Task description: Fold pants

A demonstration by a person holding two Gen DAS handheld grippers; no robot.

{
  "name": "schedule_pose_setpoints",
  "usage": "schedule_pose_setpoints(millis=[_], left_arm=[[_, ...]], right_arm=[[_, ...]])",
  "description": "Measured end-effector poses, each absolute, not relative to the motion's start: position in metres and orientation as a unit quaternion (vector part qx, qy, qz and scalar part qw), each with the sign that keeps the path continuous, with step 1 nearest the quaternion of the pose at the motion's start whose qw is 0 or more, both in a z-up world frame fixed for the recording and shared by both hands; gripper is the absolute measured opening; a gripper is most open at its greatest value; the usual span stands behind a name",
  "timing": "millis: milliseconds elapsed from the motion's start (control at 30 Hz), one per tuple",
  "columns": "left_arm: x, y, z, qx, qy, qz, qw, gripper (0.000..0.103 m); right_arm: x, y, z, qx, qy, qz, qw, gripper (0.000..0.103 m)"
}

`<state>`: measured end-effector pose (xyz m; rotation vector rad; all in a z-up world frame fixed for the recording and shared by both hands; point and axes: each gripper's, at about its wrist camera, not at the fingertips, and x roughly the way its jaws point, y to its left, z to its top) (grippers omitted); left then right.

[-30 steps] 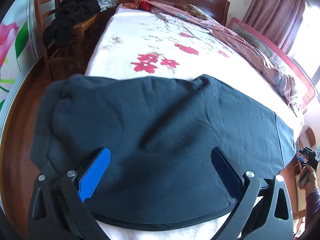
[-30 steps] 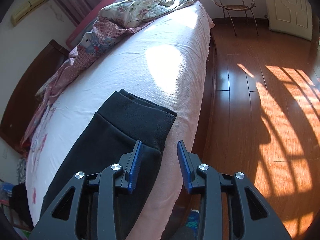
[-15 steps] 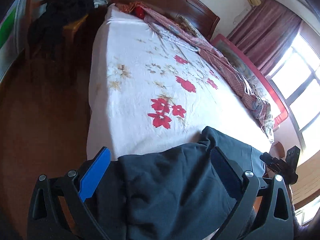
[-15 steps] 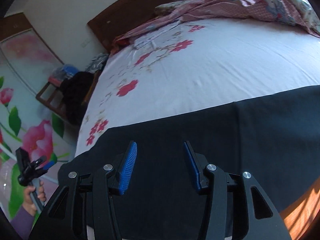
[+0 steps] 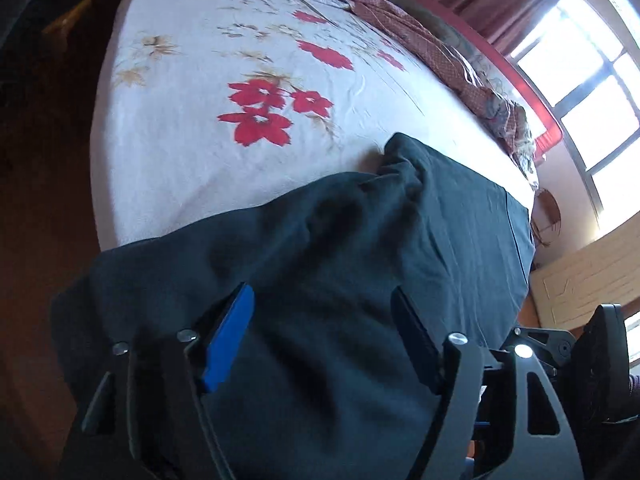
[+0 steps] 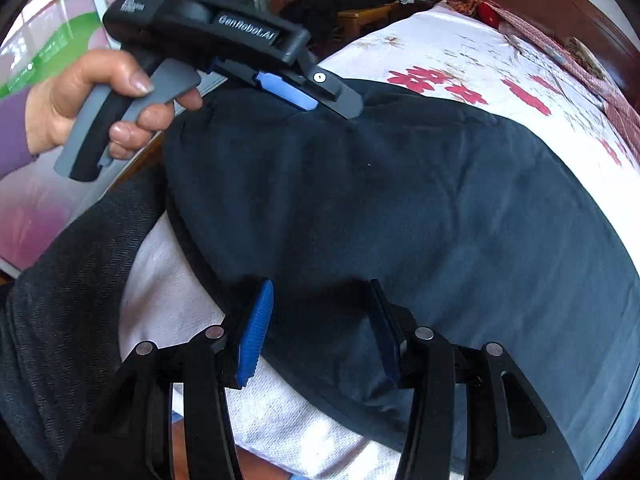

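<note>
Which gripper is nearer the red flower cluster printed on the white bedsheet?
Left. The left gripper hovers over the dark pants, just short of the red flower cluster. The right gripper sits back at the pants' near edge, farther off.

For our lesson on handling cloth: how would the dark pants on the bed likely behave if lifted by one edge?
The pants already show soft creases and a bunched ridge, so they would probably droop rather than hold shape. The thick, matte cloth suggests little slipping on the bed, and some weight.
</note>
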<state>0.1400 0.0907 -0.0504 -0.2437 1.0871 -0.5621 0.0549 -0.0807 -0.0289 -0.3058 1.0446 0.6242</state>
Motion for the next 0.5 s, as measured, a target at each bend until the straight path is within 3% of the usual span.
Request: schedule_pose_setpoints(millis=[33,67,133,167,200,233,267,300,433,500], left_arm=[[0.139,0.101,-0.054,-0.132,0.509,-0.243,0.815,0.031],[0.139,0.114,-0.057,-0.167,0.511,-0.227,0.812,0.021],[0.141,0.131,-0.064,-0.218,0.516,-0.209,0.801,0.007],[0.141,0.127,-0.058,-0.210,0.519,-0.201,0.804,0.007],[0.140,0.119,-0.050,-0.187,0.519,-0.197,0.811,0.021],[0.139,0.113,-0.039,-0.179,0.511,-0.209,0.814,0.066],[0.135,0.109,-0.025,-0.191,0.490,-0.235,0.817,0.088],[0.132,0.108,-0.011,-0.195,0.467,-0.240,0.828,0.101],[0.148,0.105,0.021,-0.202,0.413,-0.252,0.852,0.101],[0.163,0.102,0.013,-0.216,0.426,-0.243,0.845,0.101]], right_arm=[[0.057,-0.083,-0.028,-0.136,0.496,0.290,0.807,0.047],[0.057,-0.086,-0.028,-0.131,0.498,0.290,0.807,0.047],[0.056,-0.088,-0.028,-0.136,0.495,0.293,0.806,0.047],[0.057,-0.086,-0.026,-0.134,0.503,0.294,0.802,0.047],[0.062,-0.089,-0.020,-0.119,0.515,0.296,0.795,0.047],[0.069,-0.096,-0.010,-0.092,0.518,0.305,0.794,0.047],[0.078,-0.106,0.005,-0.065,0.503,0.305,0.806,0.047],[0.089,-0.117,0.019,-0.044,0.485,0.294,0.822,0.047],[0.164,-0.163,0.050,0.017,0.437,0.216,0.873,0.047],[0.204,-0.174,0.047,0.046,0.431,0.207,0.877,0.047]])
